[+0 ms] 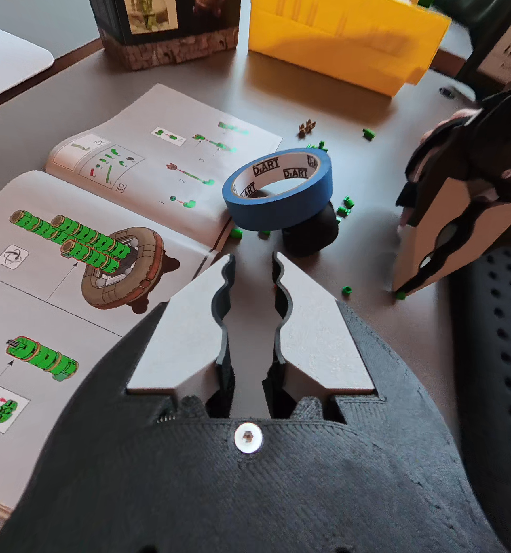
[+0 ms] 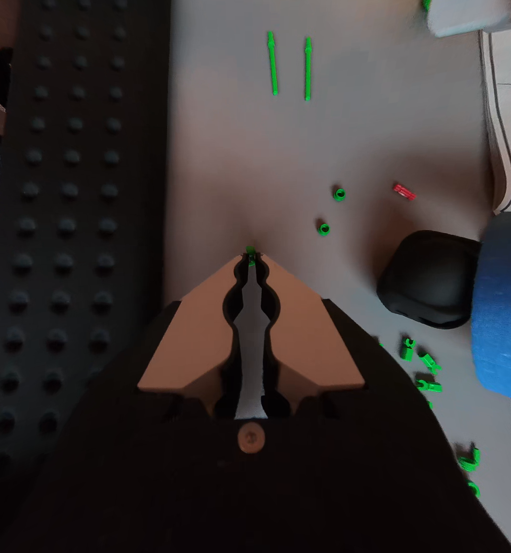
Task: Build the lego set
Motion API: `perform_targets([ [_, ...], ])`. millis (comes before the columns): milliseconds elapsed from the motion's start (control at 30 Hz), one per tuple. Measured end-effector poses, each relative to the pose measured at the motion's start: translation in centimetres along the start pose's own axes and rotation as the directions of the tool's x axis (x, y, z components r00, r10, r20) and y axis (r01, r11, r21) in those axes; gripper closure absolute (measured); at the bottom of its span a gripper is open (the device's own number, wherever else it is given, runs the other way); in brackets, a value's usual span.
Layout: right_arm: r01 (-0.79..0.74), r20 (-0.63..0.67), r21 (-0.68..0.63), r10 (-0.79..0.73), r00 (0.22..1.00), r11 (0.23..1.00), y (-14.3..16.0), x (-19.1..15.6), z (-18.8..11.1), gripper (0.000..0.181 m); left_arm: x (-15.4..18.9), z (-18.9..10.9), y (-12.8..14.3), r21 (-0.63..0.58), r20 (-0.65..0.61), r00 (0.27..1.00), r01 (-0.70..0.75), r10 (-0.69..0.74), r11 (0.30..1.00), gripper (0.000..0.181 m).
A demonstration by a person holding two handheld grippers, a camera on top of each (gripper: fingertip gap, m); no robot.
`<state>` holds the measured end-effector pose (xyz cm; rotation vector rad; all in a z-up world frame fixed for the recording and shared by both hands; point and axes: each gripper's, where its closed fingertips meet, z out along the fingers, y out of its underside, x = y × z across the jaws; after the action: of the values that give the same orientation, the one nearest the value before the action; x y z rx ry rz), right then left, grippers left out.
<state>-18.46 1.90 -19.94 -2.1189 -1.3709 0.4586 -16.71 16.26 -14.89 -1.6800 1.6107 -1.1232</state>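
Observation:
My right gripper [image 2: 250, 258] is shut on a small green lego piece [image 2: 250, 253] at its fingertips, low at the grey table. It also shows at the right of the left wrist view [image 1: 399, 294], tips down on the green piece [image 1: 400, 295]. My left gripper [image 1: 252, 260] is open and empty, above the table beside the open instruction booklet [image 1: 98, 227]. Two green rods [image 2: 272, 62] lie ahead of the right gripper. Two green round studs [image 2: 339, 194] and a red piece [image 2: 404, 191] lie to its right. Several green clip pieces [image 2: 421, 362] are scattered near the tape.
A blue tape roll [image 1: 278, 191] leans on a black case [image 1: 311, 236]. A yellow bin [image 1: 338, 39] and the set's box [image 1: 164, 30] stand at the back. A black studded mat [image 2: 68, 209] lies left of the right gripper. Small brown pieces [image 1: 306, 127] lie beyond the tape.

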Motion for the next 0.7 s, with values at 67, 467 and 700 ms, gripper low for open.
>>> perform_targets([
  [67, -0.008, -0.002, 0.001, 0.008, 1.000, 1.000, 0.1, -0.1, 0.2, 0.176, -0.4, 0.8, 0.8, -0.051, 0.024, 0.999, -0.045, 0.046, 0.998, 0.161],
  [467, -0.036, -0.093, 0.140, 0.050, 0.994, 0.989, -1.4, 0.4, -2.9, 0.160, -0.4, 4.1, 2.0, -0.140, 0.084, 0.951, -0.284, 0.297, 0.948, 0.158],
  [700, -0.028, -0.140, 0.137, 0.047, 0.989, 0.990, -1.2, 0.5, -4.4, 0.160, -0.1, 5.0, 1.5, -0.099, 0.078, 0.949, -0.297, 0.305, 0.950, 0.154],
])
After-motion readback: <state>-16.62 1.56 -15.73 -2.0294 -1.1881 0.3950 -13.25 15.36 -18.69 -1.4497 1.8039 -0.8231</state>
